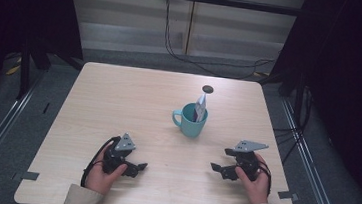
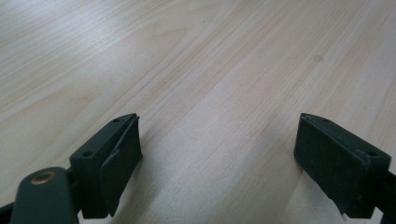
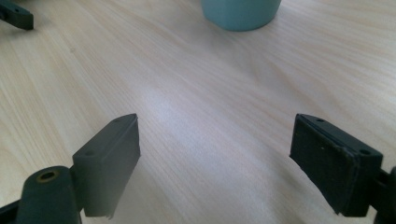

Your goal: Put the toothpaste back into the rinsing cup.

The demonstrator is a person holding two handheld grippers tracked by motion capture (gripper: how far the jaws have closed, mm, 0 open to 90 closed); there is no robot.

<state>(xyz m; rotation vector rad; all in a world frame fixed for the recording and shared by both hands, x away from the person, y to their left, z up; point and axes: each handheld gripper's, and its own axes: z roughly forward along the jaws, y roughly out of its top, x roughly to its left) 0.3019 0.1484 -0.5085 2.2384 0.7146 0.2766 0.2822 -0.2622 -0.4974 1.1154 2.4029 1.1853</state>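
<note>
My left claw (image 1: 141, 167) rested low in the lower left of the high view, jaws spread wide over bare wooden table (image 1: 119, 101), holding nothing. My right claw (image 1: 215, 167) sat in the lower right, jaws likewise wide and empty, pointing toward the other. The teal mug (image 1: 191, 120) stood upright just right of centre, well apart from both claws, handle to the frame's left, a paper packet (image 1: 200, 105) protruding from it. A small dark disc (image 1: 208, 89) lay beyond the mug.
</note>
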